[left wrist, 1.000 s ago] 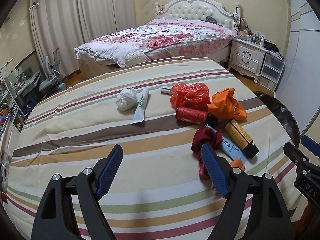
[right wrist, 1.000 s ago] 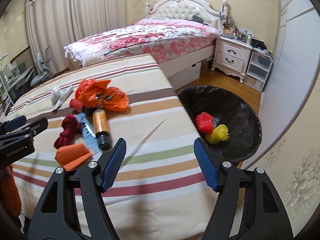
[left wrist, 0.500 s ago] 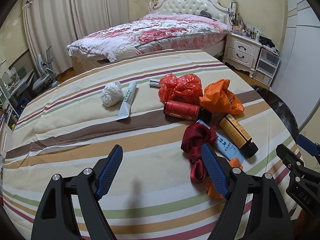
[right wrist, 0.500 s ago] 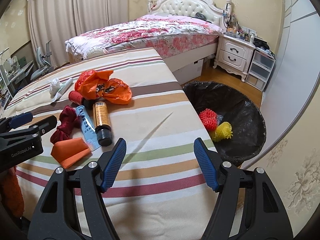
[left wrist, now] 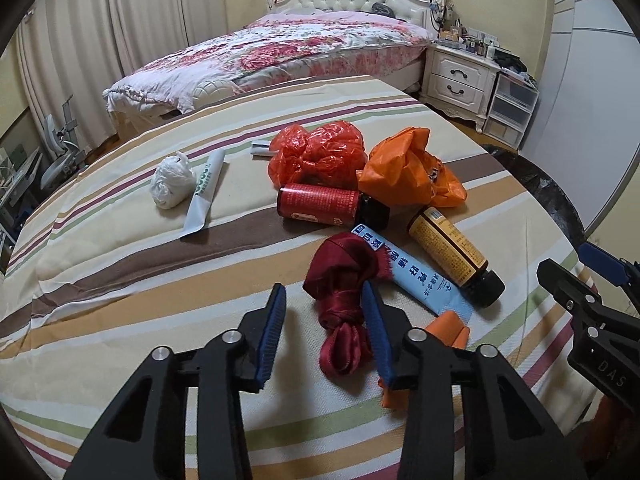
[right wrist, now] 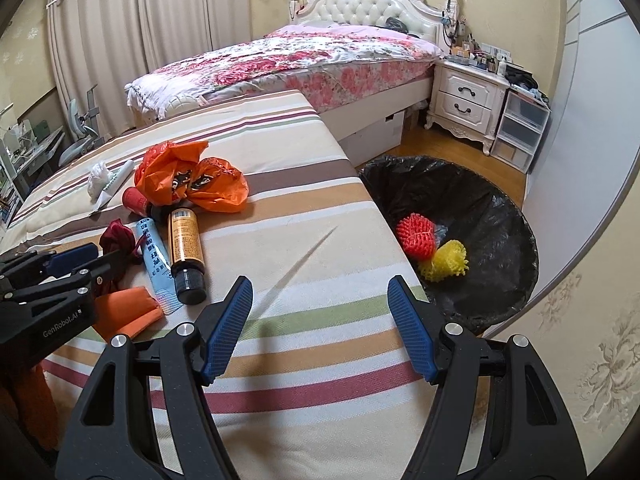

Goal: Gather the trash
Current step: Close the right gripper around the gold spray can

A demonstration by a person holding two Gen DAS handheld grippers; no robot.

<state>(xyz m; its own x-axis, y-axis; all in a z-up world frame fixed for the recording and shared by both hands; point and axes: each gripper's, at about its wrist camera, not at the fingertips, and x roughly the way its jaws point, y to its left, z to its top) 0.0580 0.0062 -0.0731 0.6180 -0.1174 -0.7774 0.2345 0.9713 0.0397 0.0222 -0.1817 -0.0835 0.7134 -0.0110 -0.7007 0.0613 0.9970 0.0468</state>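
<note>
Trash lies on the striped sheet (left wrist: 120,272): a dark red cloth (left wrist: 344,280), a blue tube (left wrist: 416,280), an amber bottle (left wrist: 452,256), a red can (left wrist: 318,204), red bag (left wrist: 320,152), orange bag (left wrist: 408,168), white wad (left wrist: 172,180) and a white tube (left wrist: 204,192). My left gripper (left wrist: 324,320) is open, narrower than before, its right finger against the red cloth. My right gripper (right wrist: 320,320) is open and empty over the bed's edge, beside the black-lined bin (right wrist: 480,208) holding a red net (right wrist: 416,234) and yellow net (right wrist: 446,260).
An orange piece (right wrist: 128,308) lies near the left gripper. A floral bed (right wrist: 300,60) stands behind, a white nightstand (right wrist: 464,100) and plastic drawers (right wrist: 520,128) at the right. Wooden floor (right wrist: 440,148) lies between bed and bin.
The left gripper has moved forward and right to the red cloth and its jaws have narrowed. The right gripper has barely moved.
</note>
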